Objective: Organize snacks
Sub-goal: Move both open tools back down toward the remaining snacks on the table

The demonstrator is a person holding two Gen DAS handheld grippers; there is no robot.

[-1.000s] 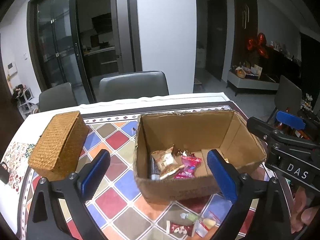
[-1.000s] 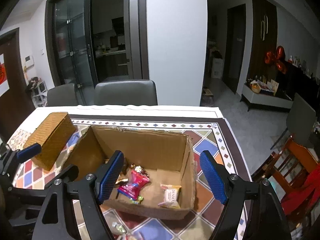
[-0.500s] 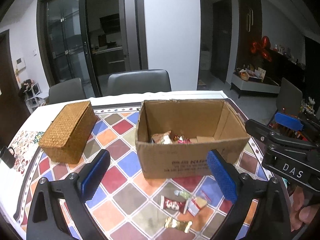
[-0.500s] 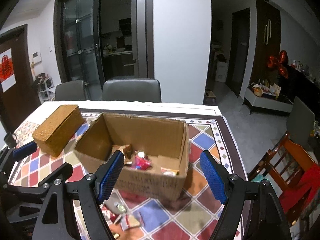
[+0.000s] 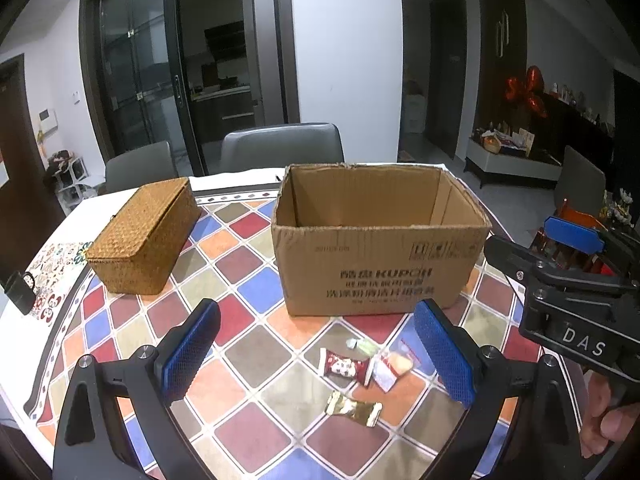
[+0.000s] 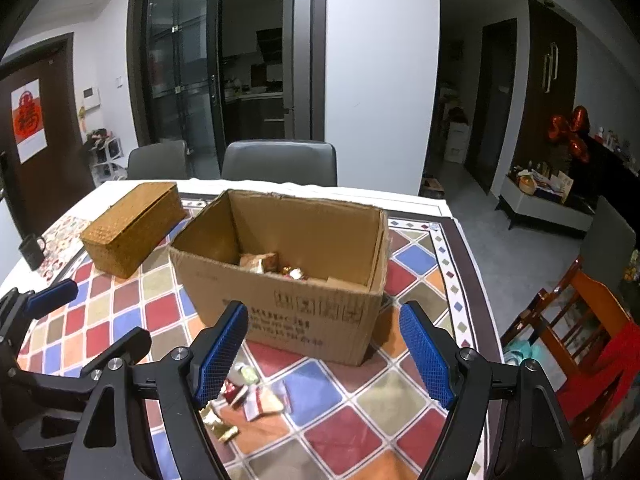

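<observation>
Two hand-held grippers hover over a tabletop (image 5: 248,292) covered in a multicoloured diamond-patterned cloth, where an open cardboard box (image 5: 380,256) stands near the middle. The left gripper (image 5: 320,356) has its blue-padded jaws spread wide with nothing between them, poised above a small cluster of loose snacks lying on the cloth just in front of the box: a dark red wrapped sweet (image 5: 344,367), a gold foil packet (image 5: 353,407), a pale red-and-white packet (image 5: 390,370) and a small green-tinted wrapper (image 5: 365,346). The right gripper (image 6: 328,354) likewise holds its jaws wide apart and empty, aimed at the box's near right corner; part of a person's hand (image 5: 608,428) grips its handle at the lower right of the left-wrist view. Seen from the right wrist, several more wrapped snacks (image 6: 276,264) lie at the bottom of the box. A closed woven wicker box (image 5: 144,236) sits to the left of the cardboard box, apart from it, and a dark mug (image 6: 32,250) stands near the tabletop's left edge. Two grey chairs (image 6: 280,162) are drawn up at the far side.
</observation>
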